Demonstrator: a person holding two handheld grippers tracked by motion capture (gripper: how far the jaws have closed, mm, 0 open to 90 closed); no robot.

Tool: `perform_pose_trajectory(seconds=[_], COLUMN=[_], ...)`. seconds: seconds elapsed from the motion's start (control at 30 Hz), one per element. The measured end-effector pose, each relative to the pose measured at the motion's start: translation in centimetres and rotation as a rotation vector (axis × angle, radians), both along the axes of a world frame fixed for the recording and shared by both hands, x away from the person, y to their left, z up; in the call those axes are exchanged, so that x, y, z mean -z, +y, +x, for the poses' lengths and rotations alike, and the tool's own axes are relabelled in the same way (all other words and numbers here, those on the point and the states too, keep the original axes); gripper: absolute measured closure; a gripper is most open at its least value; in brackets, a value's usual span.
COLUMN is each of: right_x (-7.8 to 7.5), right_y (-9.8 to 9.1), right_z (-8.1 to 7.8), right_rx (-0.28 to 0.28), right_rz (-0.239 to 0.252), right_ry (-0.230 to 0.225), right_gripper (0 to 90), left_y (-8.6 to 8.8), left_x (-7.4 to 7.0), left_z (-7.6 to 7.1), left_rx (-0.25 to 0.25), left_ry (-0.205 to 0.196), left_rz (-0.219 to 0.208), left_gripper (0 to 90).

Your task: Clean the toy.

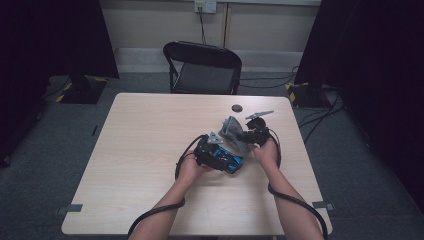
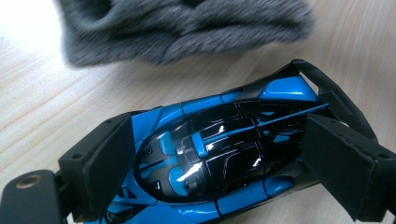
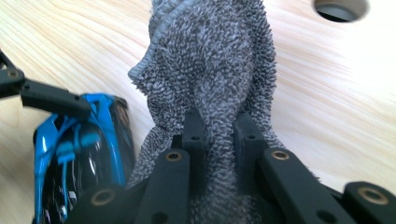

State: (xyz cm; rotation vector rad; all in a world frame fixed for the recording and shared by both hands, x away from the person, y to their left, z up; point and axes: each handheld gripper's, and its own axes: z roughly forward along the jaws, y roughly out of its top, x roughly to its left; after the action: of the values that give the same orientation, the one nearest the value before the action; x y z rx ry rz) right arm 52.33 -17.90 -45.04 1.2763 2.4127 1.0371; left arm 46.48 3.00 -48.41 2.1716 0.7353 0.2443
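Note:
A blue and black toy car point(image 2: 219, 140) lies on the wooden table point(image 1: 150, 140), right of its middle. My left gripper point(image 2: 224, 163) is shut on the car, one pad on each flank. In the high view the car point(image 1: 232, 161) pokes out of the left gripper point(image 1: 220, 156) toward the right. A grey terry cloth point(image 3: 215, 70) is bunched between the jaws of my right gripper point(image 3: 219, 135), which is shut on it. The cloth point(image 1: 234, 131) hangs just beyond the car, close to it; whether they touch I cannot tell. The right gripper point(image 1: 251, 136) sits at the cloth's right side.
A round dark hole point(image 1: 237, 108) sits in the tabletop behind the cloth, and it appears again point(image 3: 340, 9) in the right gripper view. A black folding chair point(image 1: 202, 67) stands beyond the far edge. Cables lie on the floor at the right point(image 1: 320, 117).

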Motion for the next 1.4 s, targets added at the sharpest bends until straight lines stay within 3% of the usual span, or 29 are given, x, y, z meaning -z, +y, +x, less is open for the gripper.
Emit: perform_pose_trajectory(seconds=[0.2, 0.67, 0.87, 1.07, 1.4], right_x=[0.6, 1.5, 2.2, 2.4, 2.5], right_y=[2.5, 5.2, 5.6, 5.5, 5.5], right_z=[1.0, 1.9, 1.8, 1.8, 1.6], right_rx=[-0.043, -0.088, -0.119, -0.127, -0.161], right_rz=[-0.056, -0.078, -0.098, -0.088, -0.111], right_ry=[-0.003, 0.023, 0.051, 0.075, 0.073], right_gripper=[78.5, 78.2, 78.1, 78.1, 78.3], left_y=[0.0, 0.1, 0.1, 0.2, 0.2], left_x=[0.0, 0.1, 0.1, 0.1, 0.1], left_z=[0.0, 0.0, 0.0, 0.0, 0.0], left_rx=[0.0, 0.0, 0.001, 0.002, 0.003], left_ry=[0.0, -0.004, -0.002, -0.003, -0.004], left_rz=[-0.005, -0.011, -0.011, -0.016, -0.021], left_gripper=[10.3, 10.6, 10.6, 10.8, 11.2])
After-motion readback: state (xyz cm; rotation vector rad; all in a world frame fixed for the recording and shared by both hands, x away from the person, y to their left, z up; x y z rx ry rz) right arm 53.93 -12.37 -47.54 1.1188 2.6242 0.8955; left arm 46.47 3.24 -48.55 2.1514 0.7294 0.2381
